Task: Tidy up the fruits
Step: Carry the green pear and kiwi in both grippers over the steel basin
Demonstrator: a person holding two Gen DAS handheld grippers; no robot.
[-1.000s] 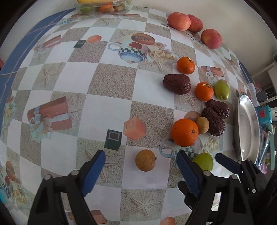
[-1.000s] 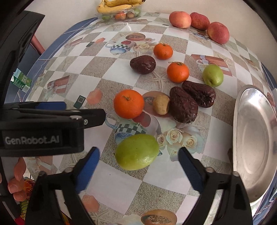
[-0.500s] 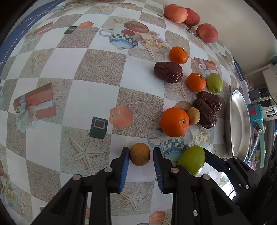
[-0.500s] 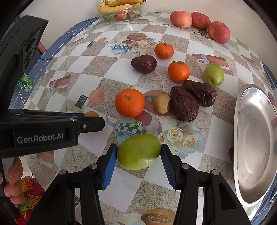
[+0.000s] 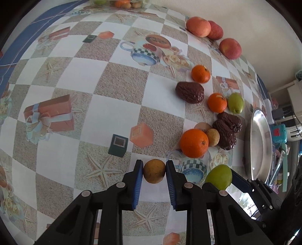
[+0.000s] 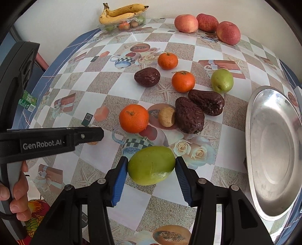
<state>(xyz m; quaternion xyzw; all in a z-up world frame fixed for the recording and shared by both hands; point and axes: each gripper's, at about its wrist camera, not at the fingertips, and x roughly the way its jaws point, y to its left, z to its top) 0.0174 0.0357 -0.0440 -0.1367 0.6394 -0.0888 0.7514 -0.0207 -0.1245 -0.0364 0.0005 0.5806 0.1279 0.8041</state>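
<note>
Two grasps at once: my left gripper [image 5: 154, 174] is clamped on the small brown fruit [image 5: 154, 171], blue pads touching it on both sides, and my right gripper [image 6: 150, 170] is closed onto the green mango [image 6: 152, 165], pads pressed against its two ends. Landmark is the steel tray [image 6: 251, 132], so everything below is relative to that.

Green mango sits just off the tray's near-left rim, on the tablecloth [image 5: 117, 83]; small brown fruit is further from the tray on the same side, well apart from it. Whether either fruit is lifted off the cloth yet I cannot tell.

I judge both were taken first because they are the nearest loose pieces and each sits apart from the cluster, so the fingers fit around them without nudging neighbours. Tray bed is bare, likely the drop spot.

Mango long axis runs left-right across the right wrist view, roughly toward the tray, slightly tilted, with the tray-side end a little lower. I am gripping along that long axis, end to end, which I judge less secure than across the waist; it could pivot or squirt out. Brown fruit is near round, no clear axis.

Rest of the scatter left of the tray: big orange [image 6: 134, 118] touching a tan round fruit [image 6: 166, 116], which touches two dark wrinkled fruits [image 6: 189, 115]; another green fruit [image 6: 222, 80] and two small oranges [image 6: 183, 81] beyond; three red apples [image 6: 207, 22] at the far edge; bananas [image 6: 120, 13] far from the tray
</note>
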